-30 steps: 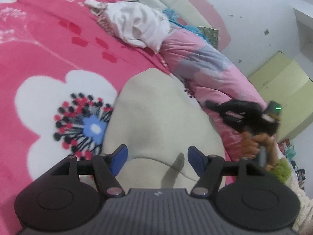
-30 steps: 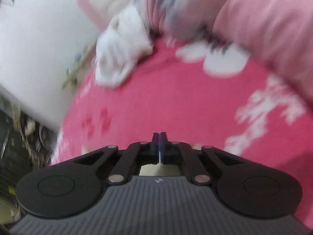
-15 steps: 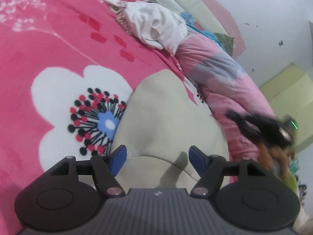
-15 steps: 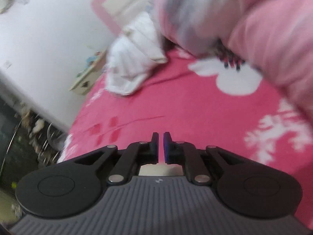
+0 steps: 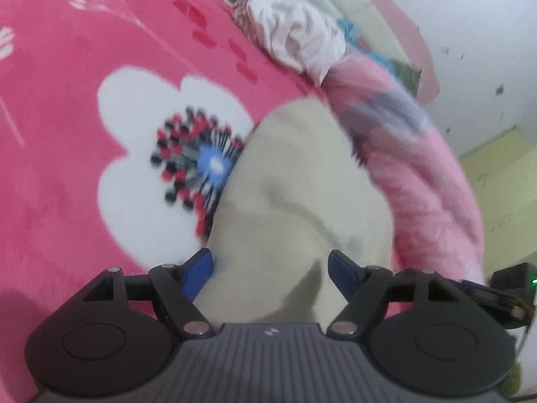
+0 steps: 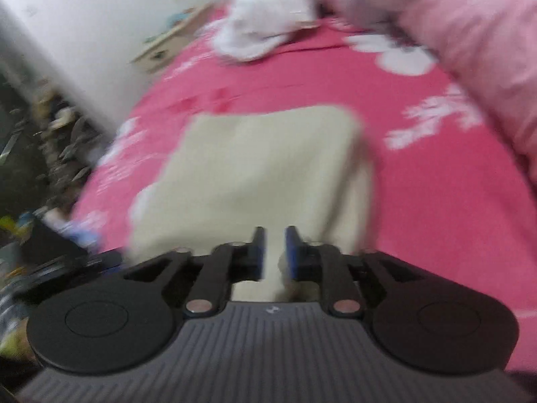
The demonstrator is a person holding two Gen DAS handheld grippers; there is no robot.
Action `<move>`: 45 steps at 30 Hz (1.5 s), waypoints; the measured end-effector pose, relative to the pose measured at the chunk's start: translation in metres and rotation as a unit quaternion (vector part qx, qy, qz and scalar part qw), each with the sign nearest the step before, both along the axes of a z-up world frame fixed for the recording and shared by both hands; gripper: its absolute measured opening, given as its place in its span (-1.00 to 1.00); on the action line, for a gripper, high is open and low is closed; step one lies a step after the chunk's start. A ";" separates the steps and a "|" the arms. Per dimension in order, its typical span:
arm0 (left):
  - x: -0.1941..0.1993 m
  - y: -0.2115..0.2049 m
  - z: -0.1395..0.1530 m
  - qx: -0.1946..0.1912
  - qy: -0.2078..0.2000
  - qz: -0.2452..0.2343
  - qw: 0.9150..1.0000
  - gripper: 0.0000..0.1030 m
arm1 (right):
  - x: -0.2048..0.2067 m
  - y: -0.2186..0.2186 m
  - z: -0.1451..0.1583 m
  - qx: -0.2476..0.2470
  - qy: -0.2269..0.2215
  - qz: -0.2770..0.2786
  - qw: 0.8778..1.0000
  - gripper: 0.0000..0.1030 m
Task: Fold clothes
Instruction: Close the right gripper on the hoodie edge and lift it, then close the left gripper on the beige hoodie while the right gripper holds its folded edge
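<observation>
A folded cream garment (image 5: 295, 181) lies flat on the pink flowered bedspread (image 5: 67, 100); it also shows in the right wrist view (image 6: 255, 168) as a neat rectangle. My left gripper (image 5: 270, 268) is open wide, just above the garment's near edge, holding nothing. My right gripper (image 6: 274, 252) is open by a narrow gap, empty, over the garment's near edge. The right gripper's body (image 5: 503, 288) shows at the right edge of the left wrist view.
A crumpled white garment (image 5: 295, 40) lies at the bed's far end, also in the right wrist view (image 6: 268, 27). A rolled pink quilt (image 5: 419, 168) runs along one side. Floor clutter (image 6: 43, 141) lies beside the bed by the wall.
The right gripper went from shut to slightly open and swung down, so the cream garment now lies in its view. The left gripper stayed open and shifted forward over the garment.
</observation>
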State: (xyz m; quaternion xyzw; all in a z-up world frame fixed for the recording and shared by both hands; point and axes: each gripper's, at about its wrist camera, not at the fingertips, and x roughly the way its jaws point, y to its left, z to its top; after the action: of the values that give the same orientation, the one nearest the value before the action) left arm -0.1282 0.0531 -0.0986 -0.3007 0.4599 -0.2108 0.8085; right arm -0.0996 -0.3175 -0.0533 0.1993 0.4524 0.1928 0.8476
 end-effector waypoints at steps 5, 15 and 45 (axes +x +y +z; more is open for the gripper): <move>-0.023 -0.017 -0.005 0.074 -0.021 -0.048 0.996 0.55 | -0.018 0.040 -0.054 -0.039 0.065 0.027 0.997 -0.47; 0.011 0.043 0.033 -0.004 -0.053 0.005 0.999 0.81 | -0.016 -0.036 0.000 0.004 0.013 -0.114 0.993 0.44; 0.125 -0.026 -0.041 -0.167 0.030 -0.154 0.973 0.50 | 0.105 -0.024 -0.102 0.244 0.118 -0.053 0.961 -0.16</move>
State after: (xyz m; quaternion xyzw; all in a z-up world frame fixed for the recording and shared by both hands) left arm -0.0029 0.0273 -0.1394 -0.3627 0.4830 -0.3977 0.6907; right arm 0.0056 -0.3417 -0.1550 0.4457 0.4773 0.2271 0.7225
